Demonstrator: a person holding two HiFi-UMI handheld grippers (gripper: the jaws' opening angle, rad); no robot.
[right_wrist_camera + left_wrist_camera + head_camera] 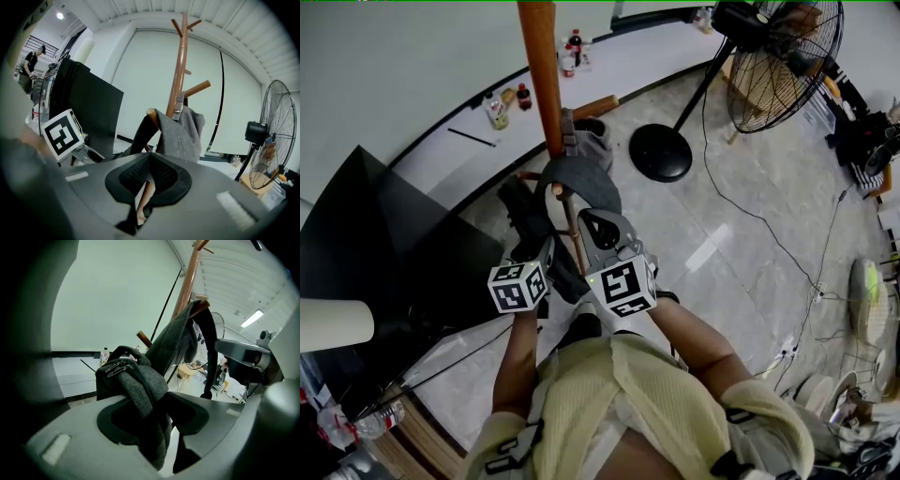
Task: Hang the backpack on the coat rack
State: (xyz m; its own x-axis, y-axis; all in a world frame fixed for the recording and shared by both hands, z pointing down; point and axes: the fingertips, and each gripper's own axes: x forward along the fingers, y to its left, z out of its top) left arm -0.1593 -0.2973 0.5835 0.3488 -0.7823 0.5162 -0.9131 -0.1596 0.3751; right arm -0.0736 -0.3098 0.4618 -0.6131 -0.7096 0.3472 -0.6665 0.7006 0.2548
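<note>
My left gripper [161, 401] grips the backpack [136, 380] — it stretches ahead and upward onto the coat rack [185, 287]; right gripper [150, 159] clenched, empty.

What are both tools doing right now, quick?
Left tool: closed on the backpack.
Right tool: closed, holding nothing.

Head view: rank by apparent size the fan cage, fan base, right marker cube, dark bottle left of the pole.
1. fan cage, though cropped.
2. fan base and right marker cube: alike, cube nearer the camera, unranked.
3. dark bottle.
</note>
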